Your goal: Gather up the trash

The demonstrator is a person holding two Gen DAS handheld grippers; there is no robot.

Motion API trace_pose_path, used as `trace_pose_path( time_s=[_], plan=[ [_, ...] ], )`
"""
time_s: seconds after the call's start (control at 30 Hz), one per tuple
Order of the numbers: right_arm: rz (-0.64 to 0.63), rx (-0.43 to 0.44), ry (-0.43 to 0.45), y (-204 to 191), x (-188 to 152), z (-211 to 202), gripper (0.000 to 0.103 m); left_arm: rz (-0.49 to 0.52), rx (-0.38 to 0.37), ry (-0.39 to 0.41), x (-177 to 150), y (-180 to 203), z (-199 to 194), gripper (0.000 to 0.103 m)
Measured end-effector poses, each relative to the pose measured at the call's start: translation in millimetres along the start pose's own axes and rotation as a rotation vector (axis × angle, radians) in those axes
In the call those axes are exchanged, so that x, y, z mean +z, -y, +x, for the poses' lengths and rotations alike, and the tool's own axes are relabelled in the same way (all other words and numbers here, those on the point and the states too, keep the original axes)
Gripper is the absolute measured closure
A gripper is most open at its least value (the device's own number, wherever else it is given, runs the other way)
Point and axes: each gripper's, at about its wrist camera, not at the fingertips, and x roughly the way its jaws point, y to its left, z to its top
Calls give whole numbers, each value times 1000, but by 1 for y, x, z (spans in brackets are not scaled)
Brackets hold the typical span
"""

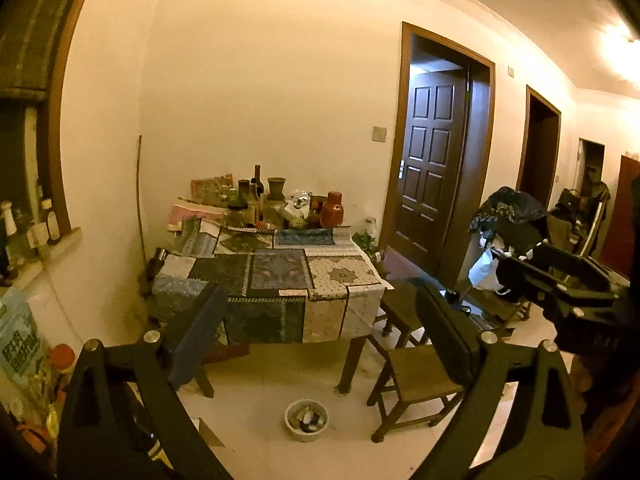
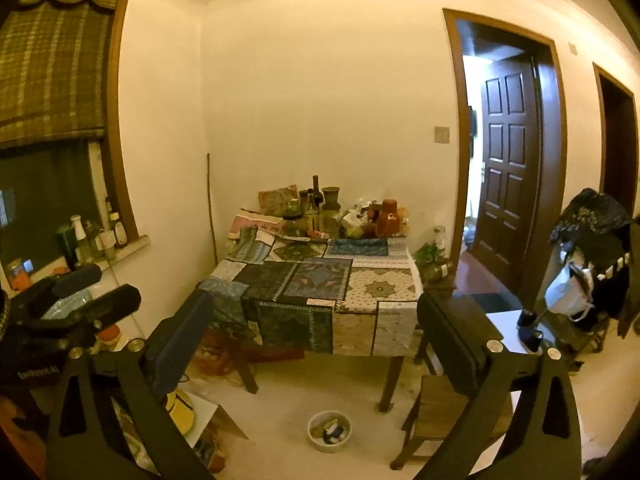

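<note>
A small white bin [image 1: 306, 420] with scraps of trash inside stands on the floor in front of the table; the right wrist view shows the same bin [image 2: 329, 431]. My left gripper [image 1: 320, 294] is held high and well back from it, open, with nothing between its fingers. My right gripper [image 2: 316, 300] is likewise open and empty, raised, facing the table. Each gripper shows in the other's view: the right gripper [image 1: 560, 276] at the right edge, the left gripper [image 2: 92, 292] at the left edge.
A table with a patchwork cloth [image 1: 280, 280] carries bottles, jars and a red jug [image 1: 331, 209] at its far end. Wooden stools [image 1: 416, 380] stand to its right. A cluttered rack [image 1: 508, 240] is by the open door [image 1: 432, 168]. Bottles line the windowsill [image 2: 92, 236].
</note>
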Motion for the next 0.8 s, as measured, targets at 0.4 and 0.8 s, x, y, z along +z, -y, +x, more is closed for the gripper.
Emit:
trace_pose_path(
  time_s=[0.4,0.8],
  plan=[
    [4,9,-8,-7,-11,-26,1,-15,0,9,-9,1,-25,7],
    [7,11,-15,-10,-18,-32,1,4,-9,-4,-13,2,-32,7]
  ],
)
